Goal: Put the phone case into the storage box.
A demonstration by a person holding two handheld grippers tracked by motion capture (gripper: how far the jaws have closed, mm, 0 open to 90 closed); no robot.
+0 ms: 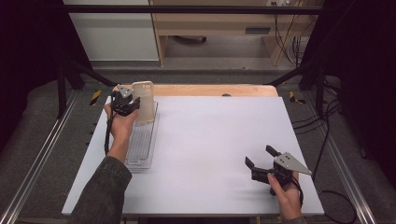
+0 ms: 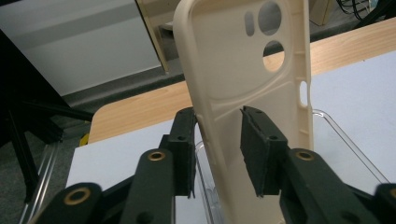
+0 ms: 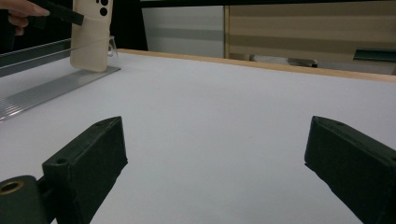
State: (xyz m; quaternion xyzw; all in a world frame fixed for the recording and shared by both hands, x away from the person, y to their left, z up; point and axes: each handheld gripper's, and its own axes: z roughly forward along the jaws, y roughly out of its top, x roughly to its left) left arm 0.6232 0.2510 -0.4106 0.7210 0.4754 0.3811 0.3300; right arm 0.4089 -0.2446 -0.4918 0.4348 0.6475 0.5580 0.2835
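phone case (image 2: 243,93) upright at clear tray (image 1: 140,140) far edge

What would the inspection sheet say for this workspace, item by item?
Surface: white table top, wooden edge at the far side.
Job's things: beige phone case standing upright at the far end of a clear ribbed tray.
Clutter: nothing seen.
Grippers: left gripper straddles the case's lower part, pads apparently just off it; right gripper open, low over the bare table at near right.
Cables: a black cable runs along the left wrist; more cables lie on the floor at the right.
Surroundings: wooden furniture behind, black frame struts, dark floor.
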